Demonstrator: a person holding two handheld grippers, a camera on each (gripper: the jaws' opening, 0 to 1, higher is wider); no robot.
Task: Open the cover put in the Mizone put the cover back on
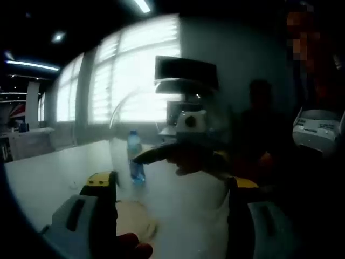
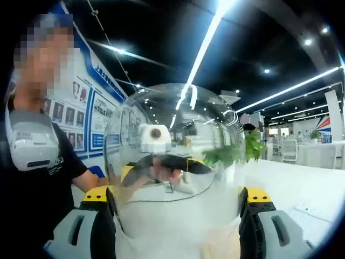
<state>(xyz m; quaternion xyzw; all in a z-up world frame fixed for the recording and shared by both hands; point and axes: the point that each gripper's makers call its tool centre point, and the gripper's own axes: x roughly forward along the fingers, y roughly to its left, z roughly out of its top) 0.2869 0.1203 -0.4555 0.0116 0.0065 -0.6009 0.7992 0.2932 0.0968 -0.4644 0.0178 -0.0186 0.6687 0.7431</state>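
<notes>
A clear dome cover (image 2: 172, 129) stands between the jaws of my right gripper (image 2: 178, 194), which is shut on its sides. Through the dome I see my left gripper (image 2: 161, 164) facing me, a hand on it. In the left gripper view a Mizone bottle (image 1: 135, 159) with a blue label stands upright on the white table (image 1: 54, 167), past the left jaw. My left gripper (image 1: 172, 181) has its jaws wide apart, open with nothing between them. The right gripper (image 1: 178, 154) hangs ahead of it, behind the dome's (image 1: 121, 110) faint curved edge. A round tan base (image 1: 137, 221) lies low, by the left jaw.
A person in a dark shirt (image 2: 38, 183) with a white device (image 2: 32, 140) on the chest stands close at the left. Bright windows (image 1: 135, 75) and a monitor (image 1: 186, 73) are behind the table. More white tables (image 2: 318, 156) and a green plant (image 2: 237, 154) stand farther off.
</notes>
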